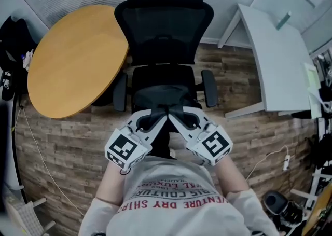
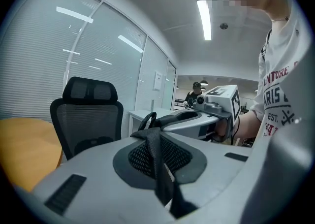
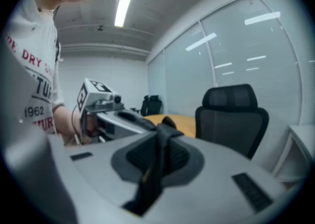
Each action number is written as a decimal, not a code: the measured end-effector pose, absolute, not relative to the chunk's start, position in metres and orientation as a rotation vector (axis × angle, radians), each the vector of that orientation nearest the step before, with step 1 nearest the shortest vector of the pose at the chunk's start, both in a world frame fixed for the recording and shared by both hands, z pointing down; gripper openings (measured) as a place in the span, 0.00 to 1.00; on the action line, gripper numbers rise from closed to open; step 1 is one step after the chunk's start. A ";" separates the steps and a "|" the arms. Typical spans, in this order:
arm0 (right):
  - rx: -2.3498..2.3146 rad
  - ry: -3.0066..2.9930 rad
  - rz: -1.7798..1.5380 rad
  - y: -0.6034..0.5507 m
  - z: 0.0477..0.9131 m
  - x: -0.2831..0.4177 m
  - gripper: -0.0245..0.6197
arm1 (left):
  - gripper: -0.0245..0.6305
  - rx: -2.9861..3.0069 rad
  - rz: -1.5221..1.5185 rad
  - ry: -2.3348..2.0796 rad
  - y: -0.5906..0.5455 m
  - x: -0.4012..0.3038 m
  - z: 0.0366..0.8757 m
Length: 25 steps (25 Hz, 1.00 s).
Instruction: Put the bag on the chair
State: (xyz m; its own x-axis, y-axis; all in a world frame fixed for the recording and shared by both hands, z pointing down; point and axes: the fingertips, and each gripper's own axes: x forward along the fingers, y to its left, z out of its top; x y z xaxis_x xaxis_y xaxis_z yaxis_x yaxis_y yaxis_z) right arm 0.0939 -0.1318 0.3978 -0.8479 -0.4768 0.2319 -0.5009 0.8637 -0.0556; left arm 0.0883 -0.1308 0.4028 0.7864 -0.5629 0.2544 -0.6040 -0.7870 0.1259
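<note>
Both sets of jaws are pinched almost shut on black webbing. The left gripper [image 1: 157, 119] has a strap [image 2: 158, 166] clamped between its pads, and the right gripper [image 1: 176, 119] is doing the same with its own strap [image 3: 156, 166]. The two tips meet nose to nose, and the dark bag [image 1: 161, 145] hangs under them, just near of the black mesh chair [image 1: 163, 38] and not yet on the seat. There's a round wooden table [image 1: 78, 58] far left and a white desk [image 1: 275, 58] right.

Head view is looking steeply down; both gripper views are looking across, sharing the office chair [image 1: 165, 27] (mesh-backed).
</note>
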 end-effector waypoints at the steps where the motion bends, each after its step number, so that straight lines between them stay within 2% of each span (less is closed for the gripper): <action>1: 0.758 -2.823 0.181 -0.146 0.400 0.096 0.11 | 0.11 2.780 0.303 -0.910 -0.144 0.091 0.404; 11: 0.716 -2.796 0.228 -0.267 0.415 0.090 0.11 | 0.11 2.771 0.317 -0.867 -0.267 0.084 0.416; 25: 0.737 -2.728 0.318 -0.381 0.453 0.070 0.12 | 0.12 2.740 0.368 -0.858 -0.382 0.063 0.455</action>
